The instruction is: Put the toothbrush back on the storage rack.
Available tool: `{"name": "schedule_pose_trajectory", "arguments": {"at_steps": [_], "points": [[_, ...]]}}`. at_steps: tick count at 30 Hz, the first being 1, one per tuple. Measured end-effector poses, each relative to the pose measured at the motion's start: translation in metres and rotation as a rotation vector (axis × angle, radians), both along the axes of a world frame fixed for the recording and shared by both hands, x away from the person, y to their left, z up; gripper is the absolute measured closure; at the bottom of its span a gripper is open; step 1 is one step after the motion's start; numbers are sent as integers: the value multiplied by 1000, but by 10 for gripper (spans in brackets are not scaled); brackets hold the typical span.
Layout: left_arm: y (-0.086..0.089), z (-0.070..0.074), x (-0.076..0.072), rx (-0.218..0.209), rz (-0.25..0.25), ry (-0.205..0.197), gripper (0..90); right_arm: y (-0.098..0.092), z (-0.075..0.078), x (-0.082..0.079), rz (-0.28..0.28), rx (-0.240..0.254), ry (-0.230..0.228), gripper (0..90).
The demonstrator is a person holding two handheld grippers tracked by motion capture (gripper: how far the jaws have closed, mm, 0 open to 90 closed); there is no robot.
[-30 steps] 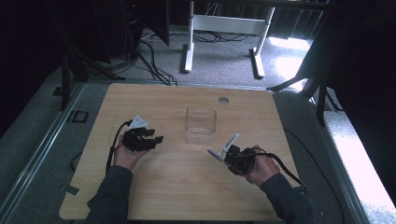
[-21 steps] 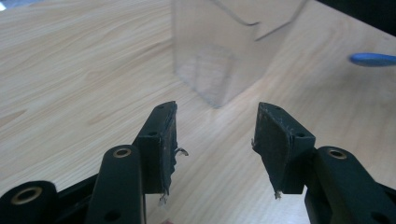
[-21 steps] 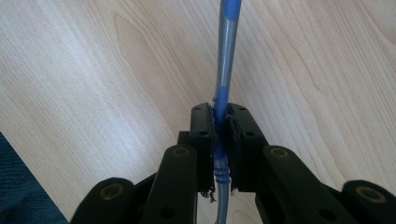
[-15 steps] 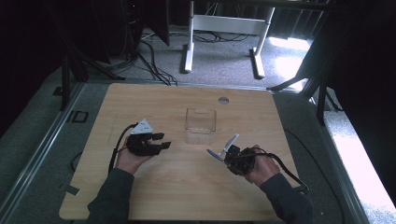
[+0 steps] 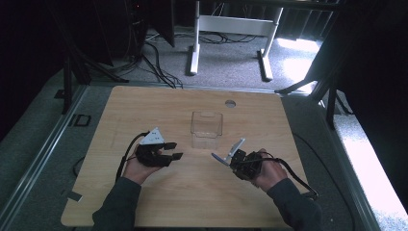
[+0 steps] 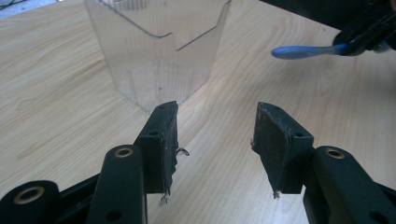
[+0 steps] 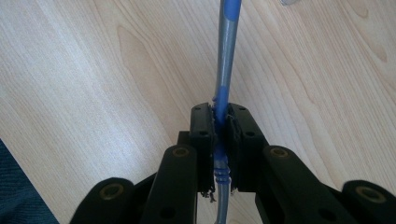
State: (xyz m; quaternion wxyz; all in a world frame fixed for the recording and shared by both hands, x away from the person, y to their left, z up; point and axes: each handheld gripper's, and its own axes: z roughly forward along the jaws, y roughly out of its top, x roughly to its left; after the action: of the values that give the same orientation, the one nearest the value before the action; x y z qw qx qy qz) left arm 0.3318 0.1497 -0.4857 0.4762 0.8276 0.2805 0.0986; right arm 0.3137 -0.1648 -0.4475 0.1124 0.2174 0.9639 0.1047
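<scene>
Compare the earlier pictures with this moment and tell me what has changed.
The left gripper has moved across the table toward the clear container; its jaws stand apart with nothing between them. The right gripper has kept its place, shut on the blue toothbrush, and the container has not shifted on the table.

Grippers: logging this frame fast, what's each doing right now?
Left gripper: open, nothing between its jaws.
Right gripper: shut on the blue toothbrush.
</scene>
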Motion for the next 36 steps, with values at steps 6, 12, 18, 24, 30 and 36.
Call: {"name": "schedule_pose_trajectory", "arguments": {"at_steps": [6, 12, 18, 24, 30, 36], "points": [[-4, 1, -4, -11, -34, 0, 515, 1, 0, 0, 14, 0, -10, 814], [-9, 1, -8, -12, -73, -8, 527, 4, -1, -1, 36, -9, -17, 814], [-13, 0, -8, -12, -97, -4, 527, 7, 0, -1, 56, 4, -22, 814], [-15, 0, -9, -24, -124, 5, 528, 8, 1, -2, 80, 12, -24, 814], [-18, 0, -10, -30, -153, 13, 530, 9, 1, -4, 99, 19, -26, 814], [-21, -1, -11, -36, -185, 21, 533, 11, 0, -6, 130, 27, -25, 814]]}}
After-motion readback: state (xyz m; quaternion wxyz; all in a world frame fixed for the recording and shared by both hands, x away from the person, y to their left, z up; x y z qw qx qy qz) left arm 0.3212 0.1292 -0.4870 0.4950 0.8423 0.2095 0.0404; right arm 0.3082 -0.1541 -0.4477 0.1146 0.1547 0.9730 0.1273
